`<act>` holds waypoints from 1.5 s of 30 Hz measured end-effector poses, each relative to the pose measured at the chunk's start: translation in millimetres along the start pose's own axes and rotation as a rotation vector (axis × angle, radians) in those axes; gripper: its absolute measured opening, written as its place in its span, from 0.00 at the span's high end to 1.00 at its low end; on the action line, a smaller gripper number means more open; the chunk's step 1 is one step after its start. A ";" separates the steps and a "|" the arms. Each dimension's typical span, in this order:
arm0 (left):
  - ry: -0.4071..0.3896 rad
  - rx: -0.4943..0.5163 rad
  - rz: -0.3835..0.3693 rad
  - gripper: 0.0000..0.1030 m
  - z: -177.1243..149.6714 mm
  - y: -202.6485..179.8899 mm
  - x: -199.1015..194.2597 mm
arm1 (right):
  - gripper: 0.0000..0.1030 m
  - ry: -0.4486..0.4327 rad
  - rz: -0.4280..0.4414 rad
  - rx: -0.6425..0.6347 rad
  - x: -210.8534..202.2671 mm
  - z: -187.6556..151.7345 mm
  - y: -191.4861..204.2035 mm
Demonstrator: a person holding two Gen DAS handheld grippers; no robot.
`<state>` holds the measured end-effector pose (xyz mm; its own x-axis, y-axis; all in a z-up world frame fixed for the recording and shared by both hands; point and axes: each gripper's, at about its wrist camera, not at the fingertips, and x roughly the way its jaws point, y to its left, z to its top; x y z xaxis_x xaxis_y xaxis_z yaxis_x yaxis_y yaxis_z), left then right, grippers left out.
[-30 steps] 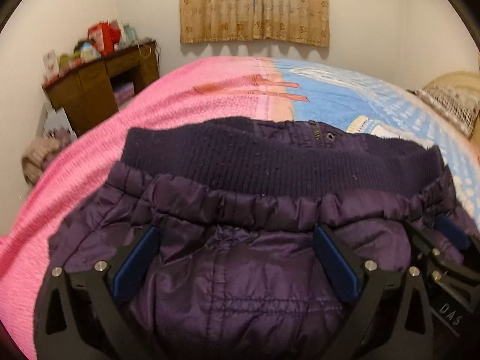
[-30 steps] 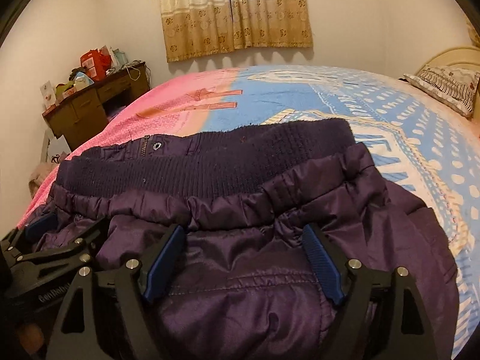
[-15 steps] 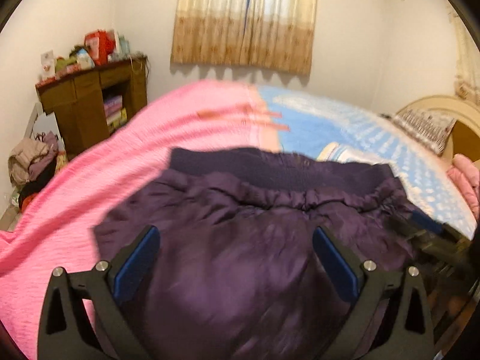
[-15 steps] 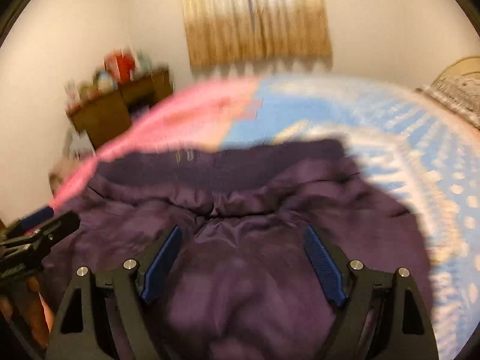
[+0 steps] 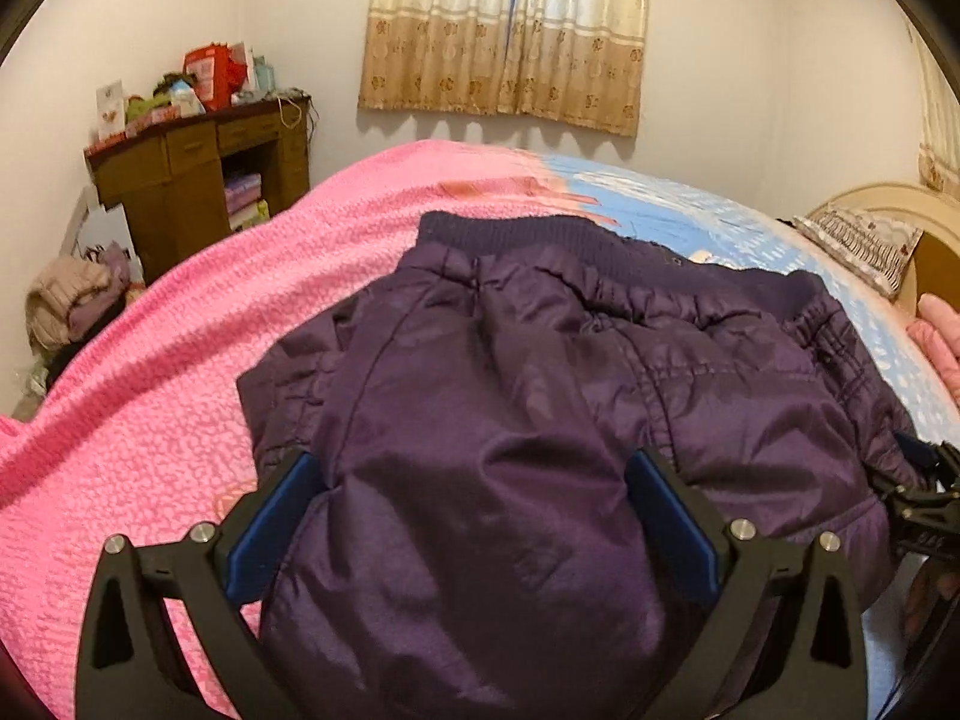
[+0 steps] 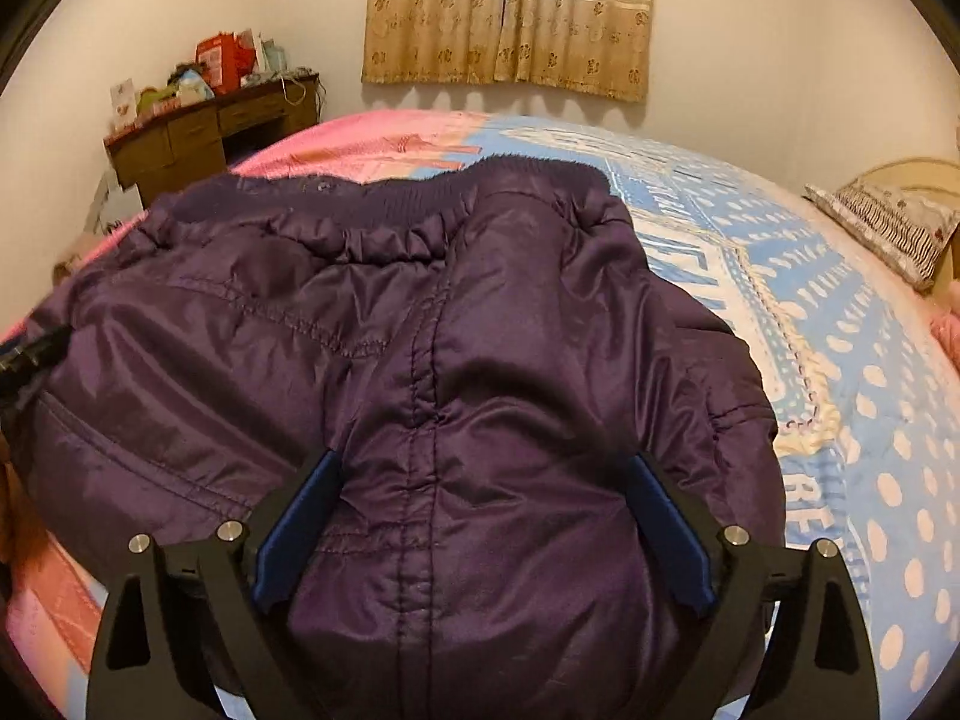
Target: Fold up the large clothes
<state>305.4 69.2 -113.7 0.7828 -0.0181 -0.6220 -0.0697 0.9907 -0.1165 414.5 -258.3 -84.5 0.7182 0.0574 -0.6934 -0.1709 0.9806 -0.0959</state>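
A dark purple padded jacket [image 5: 540,396] with a ribbed knit hem lies folded on the bed; it also shows in the right wrist view [image 6: 420,360]. My left gripper [image 5: 474,516] is open, its blue-padded fingers [image 5: 672,522] standing wide apart on either side of a bulge of the jacket's near part. My right gripper [image 6: 480,528] is also open over the jacket's near edge, its fingers [image 6: 666,534] apart with fabric between them. The right gripper's tip shows at the right edge of the left wrist view [image 5: 924,486].
The bed cover is pink [image 5: 150,408] on the left and blue with white dots [image 6: 870,360] on the right. A brown wooden desk [image 5: 198,186] with clutter stands at the far left wall. A pillow [image 6: 894,222] lies at the headboard. Curtains [image 5: 510,30] hang behind.
Both grippers have drawn back towards me and risen. The jacket's knit hem now lies farther away, and more of the shiny fabric shows in front of the fingers.
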 end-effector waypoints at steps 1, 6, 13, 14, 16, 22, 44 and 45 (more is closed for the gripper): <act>0.004 -0.008 -0.008 0.00 1.2 1.7 -1.3 | 0.07 0.003 -0.002 0.003 -2.2 1.5 -1.6; -0.027 -0.103 -0.016 0.00 4.6 23.9 -34.9 | 0.07 -0.143 -0.062 0.068 -63.6 19.8 10.5; 0.059 -0.348 -0.180 0.00 3.0 81.1 -23.9 | 0.07 -0.122 0.103 -0.054 -51.2 40.0 65.4; 0.074 -0.379 -0.204 0.00 1.1 85.6 -18.2 | 0.07 -0.100 0.103 -0.068 -43.8 38.1 69.6; 0.094 -0.406 -0.210 0.00 -3.5 88.7 -8.9 | 0.07 -0.015 0.093 -0.106 -18.9 27.6 78.4; 0.133 -0.437 -0.317 0.00 -9.9 85.0 12.1 | 0.04 -0.060 0.037 -0.170 -11.2 7.8 84.9; 0.073 -0.409 -0.562 0.40 -2.6 82.5 14.7 | 0.02 -0.070 0.043 -0.143 -11.4 3.1 85.1; 0.062 -0.419 -0.585 0.49 -1.8 83.2 13.0 | 0.02 -0.068 0.044 -0.143 -11.0 3.1 85.6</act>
<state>308.7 151.2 -132.9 0.7285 -0.5502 -0.4082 0.1093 0.6816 -0.7236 394.1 -174.4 -82.9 0.7509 0.1165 -0.6501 -0.2938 0.9405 -0.1709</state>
